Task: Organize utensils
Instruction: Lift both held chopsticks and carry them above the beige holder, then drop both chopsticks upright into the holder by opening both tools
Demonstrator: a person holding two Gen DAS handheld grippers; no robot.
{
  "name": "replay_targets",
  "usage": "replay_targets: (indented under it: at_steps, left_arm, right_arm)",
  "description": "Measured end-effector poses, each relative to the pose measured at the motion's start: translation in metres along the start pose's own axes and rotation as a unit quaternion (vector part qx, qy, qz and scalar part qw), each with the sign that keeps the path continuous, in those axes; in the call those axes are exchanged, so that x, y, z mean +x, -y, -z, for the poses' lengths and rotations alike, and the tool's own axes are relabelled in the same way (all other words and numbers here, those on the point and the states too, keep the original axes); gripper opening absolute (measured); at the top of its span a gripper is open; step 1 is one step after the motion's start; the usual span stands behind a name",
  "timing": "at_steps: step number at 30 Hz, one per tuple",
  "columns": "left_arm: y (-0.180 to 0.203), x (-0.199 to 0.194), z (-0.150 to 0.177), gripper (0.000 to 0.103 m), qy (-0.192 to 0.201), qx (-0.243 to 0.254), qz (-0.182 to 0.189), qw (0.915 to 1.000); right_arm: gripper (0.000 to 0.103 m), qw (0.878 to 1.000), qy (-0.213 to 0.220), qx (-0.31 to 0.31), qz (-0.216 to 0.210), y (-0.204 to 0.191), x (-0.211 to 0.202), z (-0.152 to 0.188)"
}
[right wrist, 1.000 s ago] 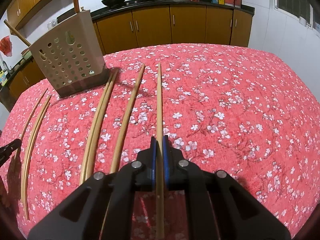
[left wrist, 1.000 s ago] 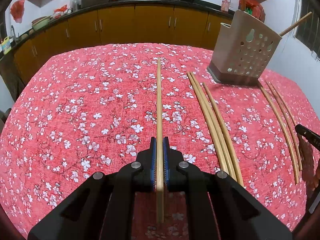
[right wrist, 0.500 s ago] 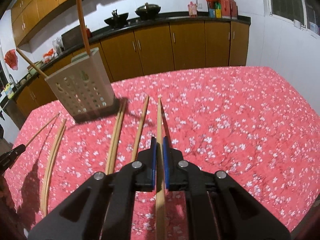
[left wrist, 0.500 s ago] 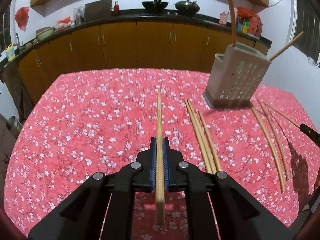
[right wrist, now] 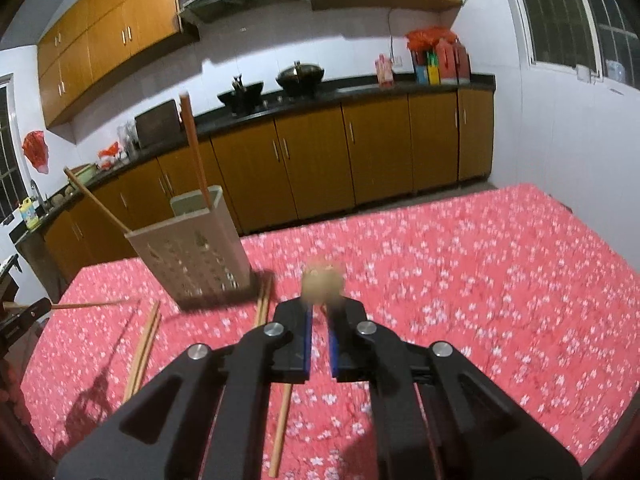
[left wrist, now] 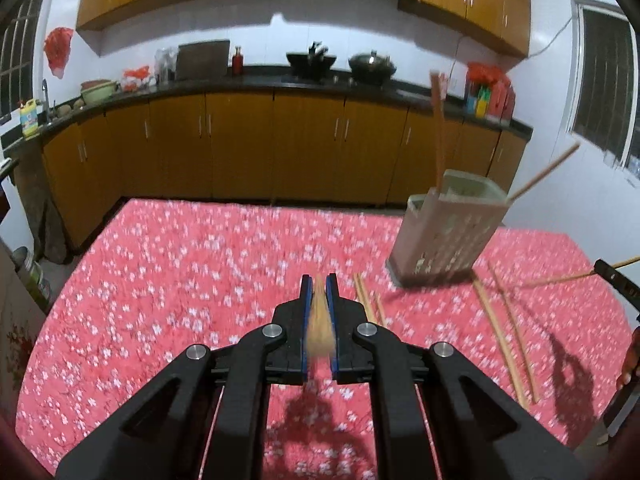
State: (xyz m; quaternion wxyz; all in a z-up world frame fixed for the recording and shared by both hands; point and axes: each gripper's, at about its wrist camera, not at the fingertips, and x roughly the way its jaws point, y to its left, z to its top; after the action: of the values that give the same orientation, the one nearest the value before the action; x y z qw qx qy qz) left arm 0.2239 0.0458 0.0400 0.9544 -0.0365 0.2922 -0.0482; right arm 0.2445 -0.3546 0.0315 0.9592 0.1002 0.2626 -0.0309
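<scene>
My left gripper (left wrist: 319, 284) is shut on a bamboo chopstick (left wrist: 319, 328), blurred and foreshortened, held above the red flowered tablecloth (left wrist: 180, 280). My right gripper (right wrist: 319, 312) is shut on another chopstick (right wrist: 322, 282), seen end-on and blurred. The beige perforated utensil holder (left wrist: 444, 236) stands at the right in the left wrist view and at the left in the right wrist view (right wrist: 192, 256), with two chopsticks in it. Loose chopsticks (left wrist: 500, 332) lie on the cloth beside it, and others (right wrist: 144, 344) show in the right wrist view.
Brown kitchen cabinets (left wrist: 280, 148) with a black counter, woks and bottles run behind the table. A white wall and window (right wrist: 568, 20) are on the right. The other gripper's tip (left wrist: 616, 284) shows at the right edge, holding its chopstick.
Both grippers have risen well above the table and tilted up, each lifting its chopstick. The holder and cabinets now sit lower and farther in both views.
</scene>
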Motion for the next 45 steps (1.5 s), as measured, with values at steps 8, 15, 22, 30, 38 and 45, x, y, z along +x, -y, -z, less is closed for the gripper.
replay_targets:
  at_steps: [8, 15, 22, 30, 38, 45]
  left_arm:
    - [0.003, -0.015, -0.016, 0.007, 0.032, -0.001, 0.007, 0.9995]
    - [0.003, -0.023, -0.023, 0.007, 0.047, -0.001, 0.011, 0.9989]
    - [0.021, -0.047, -0.05, 0.007, 0.086, 0.01, 0.041, 0.9954]
    - [0.06, -0.069, -0.09, 0.007, 0.138, 0.023, 0.089, 0.9862]
    - [0.088, -0.061, -0.127, 0.007, 0.196, 0.013, 0.081, 0.9773]
    - [0.097, -0.018, -0.126, 0.007, 0.192, 0.003, 0.065, 0.9792]
  right_arm:
    - [0.008, 1.0, 0.019, -0.006, -0.007, -0.006, -0.009, -0.009]
    - [0.008, 0.999, 0.032, -0.009, -0.025, -0.013, -0.022, -0.019]
    - [0.008, 0.994, 0.054, -0.003, -0.094, -0.029, -0.05, -0.052]
    - [0.008, 0.985, 0.108, -0.018, -0.136, -0.061, -0.073, -0.096]
    - [0.008, 0.983, 0.124, -0.045, -0.126, -0.088, -0.049, -0.12]
    - [0.008, 0.987, 0.098, -0.046, -0.117, -0.098, -0.006, -0.123]
